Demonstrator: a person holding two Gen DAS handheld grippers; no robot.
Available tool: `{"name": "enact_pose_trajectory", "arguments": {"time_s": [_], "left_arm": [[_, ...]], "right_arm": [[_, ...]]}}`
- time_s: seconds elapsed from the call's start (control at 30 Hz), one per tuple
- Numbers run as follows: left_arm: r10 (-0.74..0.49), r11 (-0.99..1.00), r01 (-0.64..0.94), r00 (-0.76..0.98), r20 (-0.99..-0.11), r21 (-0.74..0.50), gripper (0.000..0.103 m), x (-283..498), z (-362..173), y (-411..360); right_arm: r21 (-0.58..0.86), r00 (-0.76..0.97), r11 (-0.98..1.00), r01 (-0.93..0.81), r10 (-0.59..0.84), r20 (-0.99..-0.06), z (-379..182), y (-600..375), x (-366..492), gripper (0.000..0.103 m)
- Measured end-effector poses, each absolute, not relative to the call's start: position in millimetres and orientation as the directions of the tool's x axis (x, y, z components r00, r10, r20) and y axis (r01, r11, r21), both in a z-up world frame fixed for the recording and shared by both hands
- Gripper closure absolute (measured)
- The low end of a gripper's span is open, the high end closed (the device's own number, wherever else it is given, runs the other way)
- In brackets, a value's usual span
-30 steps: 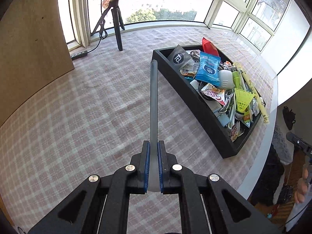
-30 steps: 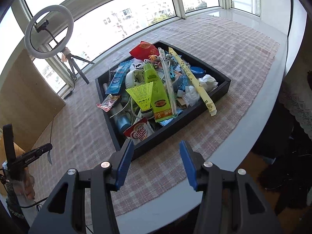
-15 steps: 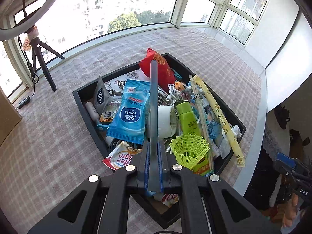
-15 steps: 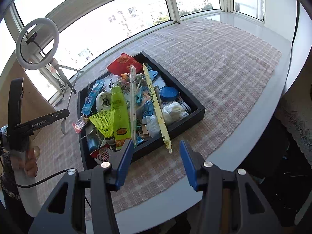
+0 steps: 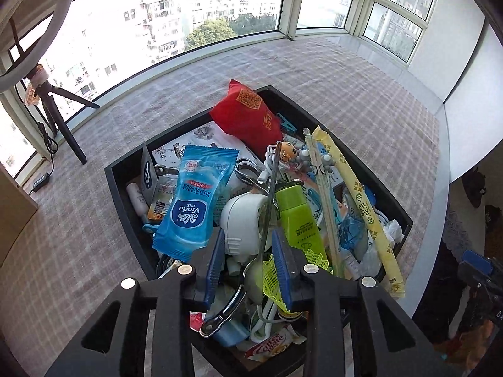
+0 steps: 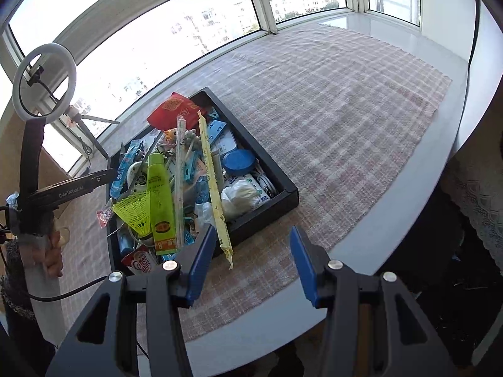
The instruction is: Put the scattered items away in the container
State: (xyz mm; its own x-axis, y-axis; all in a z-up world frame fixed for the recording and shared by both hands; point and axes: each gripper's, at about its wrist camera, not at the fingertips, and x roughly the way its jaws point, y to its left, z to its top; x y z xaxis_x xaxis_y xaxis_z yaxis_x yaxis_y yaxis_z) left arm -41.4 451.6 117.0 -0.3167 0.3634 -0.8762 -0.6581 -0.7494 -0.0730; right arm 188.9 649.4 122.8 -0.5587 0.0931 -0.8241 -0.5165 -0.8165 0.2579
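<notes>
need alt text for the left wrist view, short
The left hand-held gripper hangs over a packed black tray, its jaws opening and a thin grey spoon standing loose between them. Under it lie a blue Vinda wipes pack, a white round gadget, a green tube and a red pouch.

left claw [image 5: 248,265]: black arms | blue pads | silver screws | "GenRobot.AI" lettering

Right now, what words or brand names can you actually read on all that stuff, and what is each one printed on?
"Vinda": blue packet in the black tray.
"Coffee mate": sachet at the tray's near end.
"GenRobot.AI": arm of the left gripper.
Chinese print on the blue packet, green tube and red pouch: too small to read.
</notes>
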Motion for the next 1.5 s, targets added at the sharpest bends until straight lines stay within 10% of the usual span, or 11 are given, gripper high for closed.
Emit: {"name": "enact_pose_trajectory", "arguments": {"time_s": [1.5], "left_arm": [[0.048, -0.996, -0.091, -0.523, -0.851, -0.001, 0.028, 6.0, 125.6, 55.0]], "right_arm": [[0.175, -0.56, -0.984, 0.014, -0.153, -0.814, 137.8, 313.4, 67.7, 0.054]]}}
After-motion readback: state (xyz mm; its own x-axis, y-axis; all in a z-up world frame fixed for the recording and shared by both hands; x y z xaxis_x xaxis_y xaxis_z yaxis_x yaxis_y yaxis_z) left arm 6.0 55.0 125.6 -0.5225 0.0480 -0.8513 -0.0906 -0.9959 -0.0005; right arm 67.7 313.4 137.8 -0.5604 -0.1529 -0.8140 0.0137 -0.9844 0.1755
